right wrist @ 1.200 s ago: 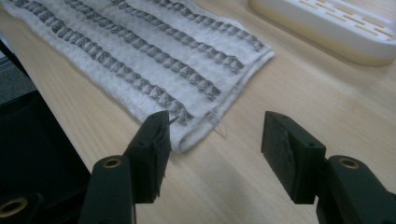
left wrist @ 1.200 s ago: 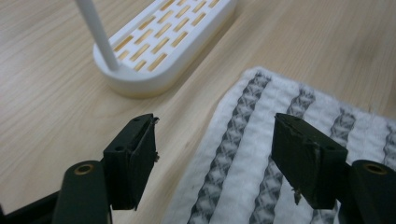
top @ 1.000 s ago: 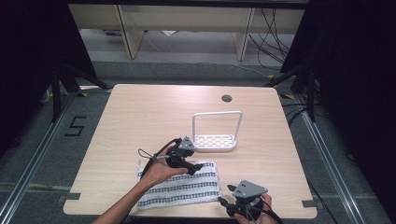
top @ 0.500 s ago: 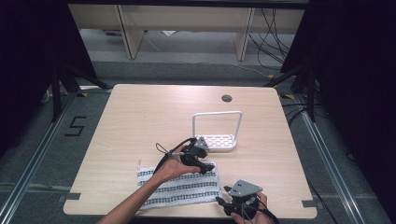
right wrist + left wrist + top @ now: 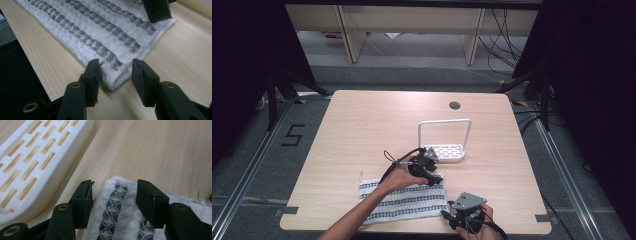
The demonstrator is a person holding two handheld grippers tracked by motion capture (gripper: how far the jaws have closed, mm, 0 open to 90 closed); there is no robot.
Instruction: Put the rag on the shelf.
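A folded white towel (image 5: 402,200) with dark patterned stripes lies flat near the table's front edge. My left gripper (image 5: 434,179) is at its far right corner. In the left gripper view the left gripper (image 5: 115,190) has the corner of the towel (image 5: 117,220) between its jaws, which have just been closing with gaps still showing. My right gripper (image 5: 451,210) is at the near right corner. The right gripper (image 5: 116,67) straddles the folded edge of the towel (image 5: 100,32); its jaws have also just been closing and do not pinch the cloth.
A white slotted rack (image 5: 444,150) with a wire hoop stands just beyond the left gripper, and the rack (image 5: 32,162) lies close by its left jaw. A cable hole (image 5: 455,105) sits at the table's far side. The table's front edge runs close under the right hand.
The left hand has slid right along the towel's far edge to its far right corner. The right hand has stayed at the near right corner.
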